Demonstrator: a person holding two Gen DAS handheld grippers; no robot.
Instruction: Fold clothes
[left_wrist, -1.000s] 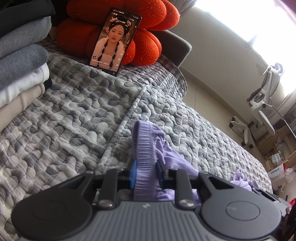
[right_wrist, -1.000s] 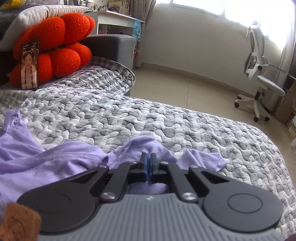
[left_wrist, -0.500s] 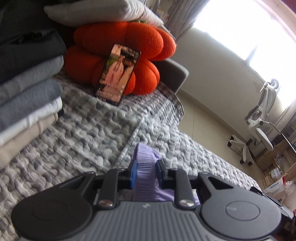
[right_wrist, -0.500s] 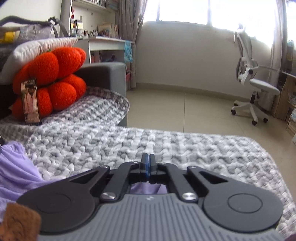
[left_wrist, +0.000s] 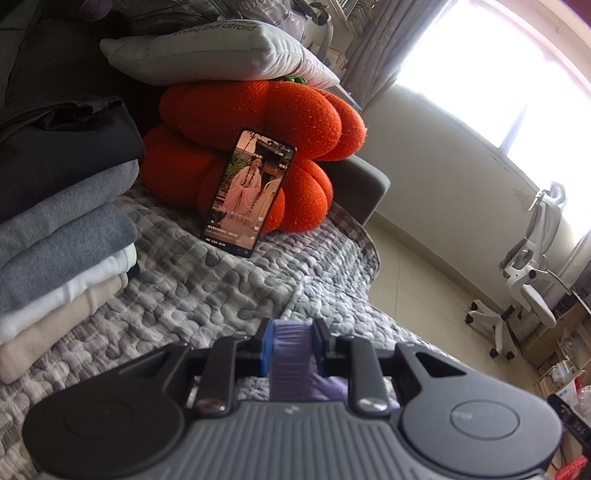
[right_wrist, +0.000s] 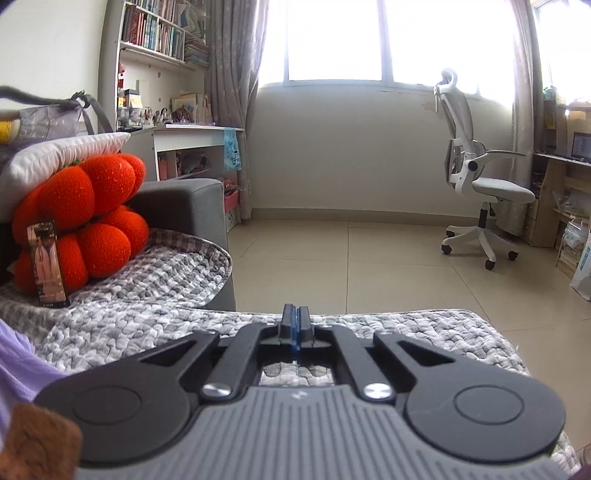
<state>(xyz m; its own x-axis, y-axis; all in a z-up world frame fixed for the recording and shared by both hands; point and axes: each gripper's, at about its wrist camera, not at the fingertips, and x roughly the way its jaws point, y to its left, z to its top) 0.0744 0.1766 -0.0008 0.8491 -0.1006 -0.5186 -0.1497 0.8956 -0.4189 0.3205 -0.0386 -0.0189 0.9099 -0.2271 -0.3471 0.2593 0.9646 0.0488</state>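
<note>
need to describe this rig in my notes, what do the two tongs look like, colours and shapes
Both match: the left tongs and right tongs each have a ribbed grey body, two round black discs at the sides, black linkage arms on silver pivot screws, and short black fingers lined with blue pads. No cables or sleeves show.

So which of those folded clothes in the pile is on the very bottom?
The beige piece, lying directly on the quilted cover. Above it come a white one, two grey ones, then a dark one on top.
</note>
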